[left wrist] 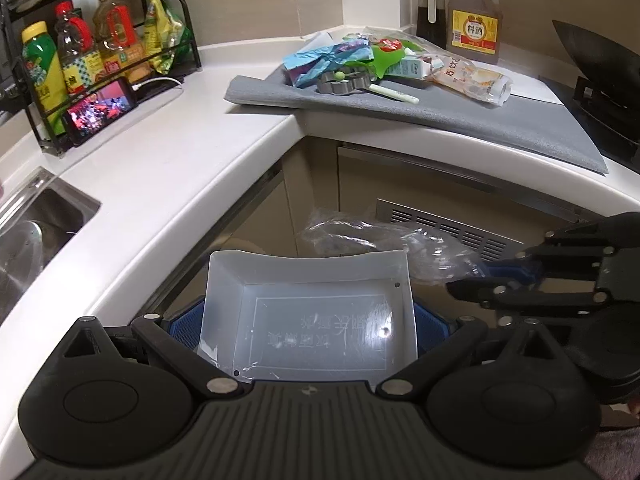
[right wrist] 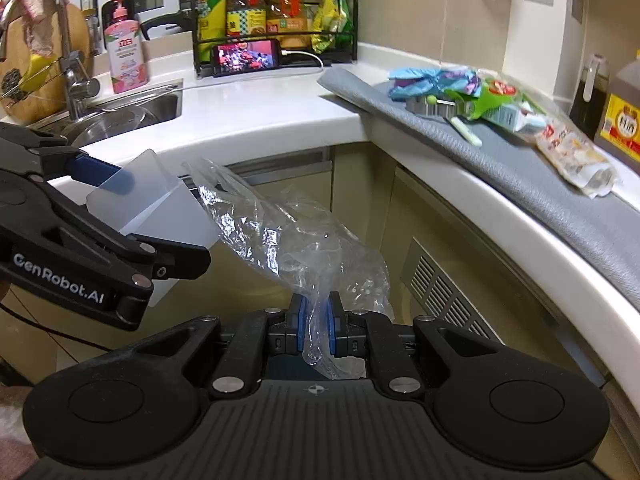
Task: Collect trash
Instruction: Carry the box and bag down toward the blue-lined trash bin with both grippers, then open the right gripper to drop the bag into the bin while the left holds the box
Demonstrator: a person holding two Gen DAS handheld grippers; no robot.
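Translucent white plastic formed the box (left wrist: 312,320) clamped between the blue pads of the left gripper (left wrist: 310,332), its open mouth facing forward and its printed bottom showing through. In the right wrist view the same box (right wrist: 160,204) sat at about nine o'clock, tilted, with the left gripper (right wrist: 100,216) gripping it from the left edge.

The right gripper (right wrist: 316,328) had its jaws nearly together, pinched on a crumpled clear plastic bag (right wrist: 288,240). The bag rose from the pads toward eleven o'clock, and its far end lay against the rim of the box. From the left wrist, the bag (left wrist: 380,240) appeared just beyond the box's far wall, at about one o'clock, and the right gripper (left wrist: 476,276) reached in from three o'clock.

On the white counter (left wrist: 160,168), a grey mat (left wrist: 440,108) at about one o'clock carried the rest of the trash: blue and purple wrappers (left wrist: 324,60), a green wrapper (left wrist: 388,56), a small carton (left wrist: 412,68) and a pale printed pouch (left wrist: 472,80). A metal cookie cutter (left wrist: 340,82) and a pale stick (left wrist: 396,94) lay among them. A phone (left wrist: 100,110) leaned against the bottle rack (left wrist: 100,52) at ten o'clock.
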